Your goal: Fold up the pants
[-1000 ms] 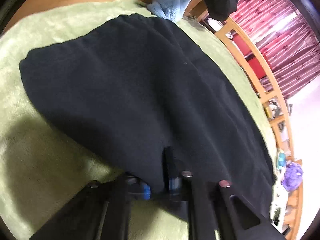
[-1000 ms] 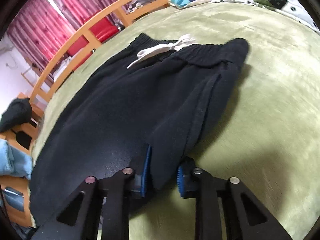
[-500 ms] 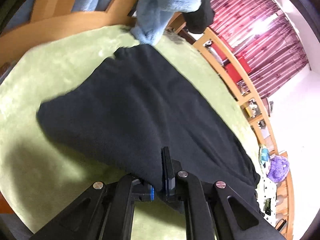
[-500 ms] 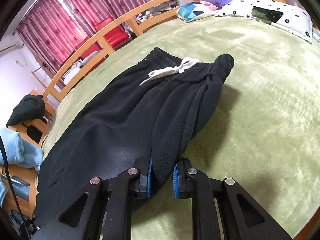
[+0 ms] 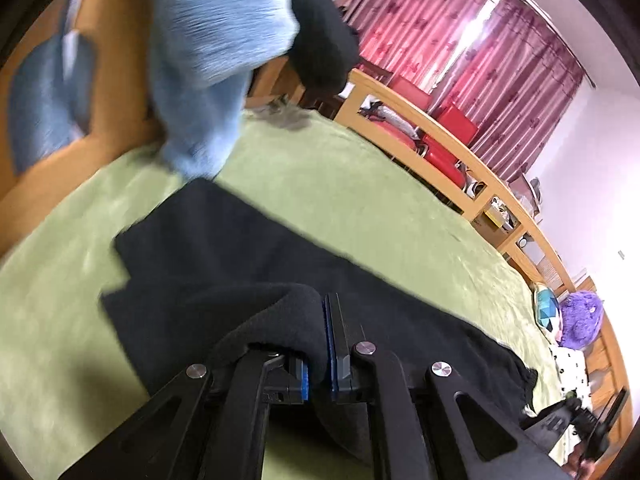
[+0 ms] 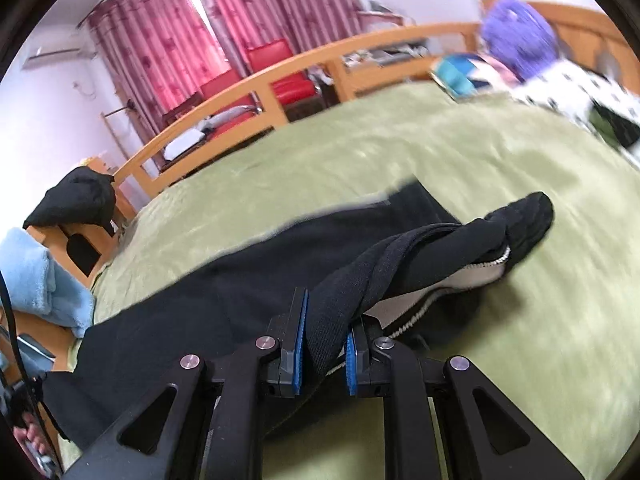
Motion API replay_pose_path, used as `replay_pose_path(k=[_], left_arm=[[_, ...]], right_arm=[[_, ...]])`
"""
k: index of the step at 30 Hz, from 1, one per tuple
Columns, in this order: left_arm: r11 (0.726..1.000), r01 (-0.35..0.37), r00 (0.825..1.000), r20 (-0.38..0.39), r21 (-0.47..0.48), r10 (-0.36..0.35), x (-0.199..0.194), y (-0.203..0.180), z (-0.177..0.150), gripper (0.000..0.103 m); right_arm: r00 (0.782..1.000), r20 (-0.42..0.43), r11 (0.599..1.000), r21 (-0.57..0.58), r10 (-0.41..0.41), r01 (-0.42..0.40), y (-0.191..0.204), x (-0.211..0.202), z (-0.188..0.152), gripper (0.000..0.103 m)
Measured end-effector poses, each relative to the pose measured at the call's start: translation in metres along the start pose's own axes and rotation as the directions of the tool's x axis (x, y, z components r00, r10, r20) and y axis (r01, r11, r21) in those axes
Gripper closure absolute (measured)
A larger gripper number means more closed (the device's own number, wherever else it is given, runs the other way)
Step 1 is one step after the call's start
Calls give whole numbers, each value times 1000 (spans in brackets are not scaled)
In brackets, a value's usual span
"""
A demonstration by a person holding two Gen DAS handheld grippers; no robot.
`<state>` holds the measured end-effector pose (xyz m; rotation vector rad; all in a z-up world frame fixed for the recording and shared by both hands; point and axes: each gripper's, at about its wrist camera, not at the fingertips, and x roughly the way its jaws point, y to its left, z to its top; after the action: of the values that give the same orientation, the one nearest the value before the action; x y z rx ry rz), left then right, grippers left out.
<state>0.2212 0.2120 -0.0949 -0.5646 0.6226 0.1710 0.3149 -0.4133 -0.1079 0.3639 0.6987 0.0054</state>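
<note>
Black pants lie lengthwise on the green bed cover. My left gripper is shut on the near edge of the pants toward the leg end and holds it lifted, the cloth bunched over the left finger. My right gripper is shut on the near edge of the pants toward the waist and holds it raised. The waistband end is folded over and shows a pale inner lining. Both views are motion-blurred.
A light blue fluffy garment and a black garment hang over the wooden bed frame at the leg end. A purple plush and pillows lie at the waist end. Red chairs stand beyond the rail.
Both grippers have lifted the near edge of the pants off the bed and carried it toward the far side. The right gripper went from open around the cloth to shut on it.
</note>
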Motion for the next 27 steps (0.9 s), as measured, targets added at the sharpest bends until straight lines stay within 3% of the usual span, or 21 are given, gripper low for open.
replay_pose_path(k=[7, 8, 10, 12, 14, 17, 21, 24, 27], left_arm=[[998, -31, 999, 47, 55, 28, 68, -43, 57, 95], [998, -40, 998, 40, 52, 38, 77, -44, 59, 94], [998, -64, 998, -1, 25, 64, 100, -44, 59, 88], [997, -79, 995, -62, -8, 79, 114, -40, 50, 69], [997, -70, 995, -73, -16, 68, 111, -34, 33, 35], [998, -56, 998, -31, 34, 57, 85, -35, 10, 28], [997, -44, 997, -67, 70, 49, 53, -27, -12, 22], [995, -69, 990, -119, 78, 78, 38, -11, -36, 22], [997, -69, 979, -192, 19, 71, 39, 10, -67, 22]], right_arm=[[999, 42, 999, 38, 4, -6, 36, 88, 83, 87], [999, 51, 999, 40, -10, 8, 39, 97, 87, 84], [999, 29, 999, 41, -31, 30, 41, 121, 86, 68], [1000, -11, 1000, 24, -19, 19, 41, 134, 71, 58], [998, -62, 1000, -11, -6, 5, 42, 134, 55, 51], [996, -87, 995, -100, -16, 7, 42, 114, 24, 49], [994, -90, 980, -195, -65, 46, 28, 74, -24, 38], [985, -127, 981, -171, -116, 93, 0, 53, -62, 38], [975, -190, 991, -84, -119, 104, -32, 49, -87, 37]])
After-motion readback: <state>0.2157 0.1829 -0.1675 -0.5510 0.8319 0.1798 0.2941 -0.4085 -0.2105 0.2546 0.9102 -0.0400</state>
